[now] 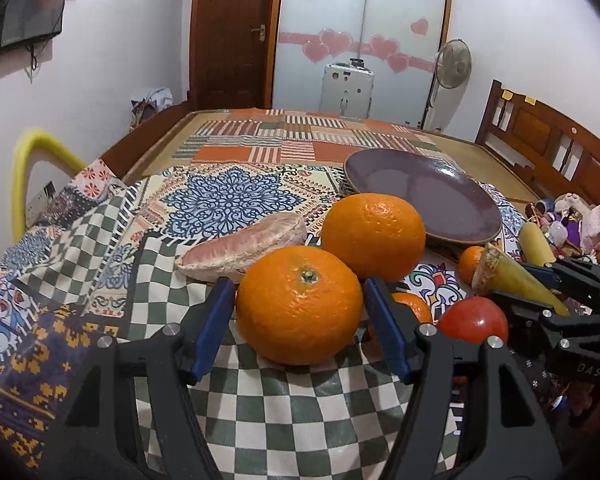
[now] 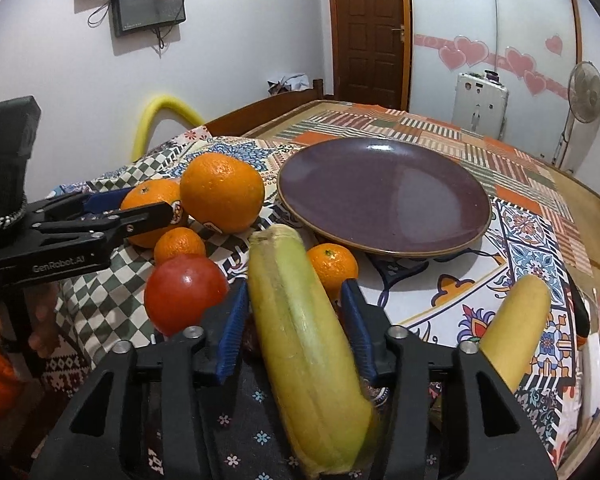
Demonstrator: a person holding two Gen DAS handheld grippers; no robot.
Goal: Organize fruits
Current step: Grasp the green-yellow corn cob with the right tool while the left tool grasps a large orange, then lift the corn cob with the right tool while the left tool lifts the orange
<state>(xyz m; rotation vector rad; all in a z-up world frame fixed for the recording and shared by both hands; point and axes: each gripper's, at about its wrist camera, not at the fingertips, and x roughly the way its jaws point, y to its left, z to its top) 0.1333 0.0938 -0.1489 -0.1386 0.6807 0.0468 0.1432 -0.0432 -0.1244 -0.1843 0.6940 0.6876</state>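
A large orange (image 1: 300,304) rests on the checked cloth between the blue pads of my left gripper (image 1: 298,292). The pads flank it closely and I see no squeeze. The right wrist view shows that gripper (image 2: 140,204) around the same orange (image 2: 150,194). My right gripper (image 2: 296,292) is shut on a yellow-green corn cob (image 2: 304,340) lying along its fingers. From the left wrist view the cob (image 1: 512,280) points left. A second large orange (image 1: 374,236) sits just behind, and an empty purple plate (image 2: 380,200) lies beyond the fruit.
A pink pomelo segment (image 1: 244,248) lies left of the oranges. A red tomato (image 2: 186,292), small mandarins (image 2: 332,268) and a banana (image 2: 516,328) lie around the corn. Patterned cloths cover the bed. A wooden headboard (image 1: 540,136) and clutter stand at the right.
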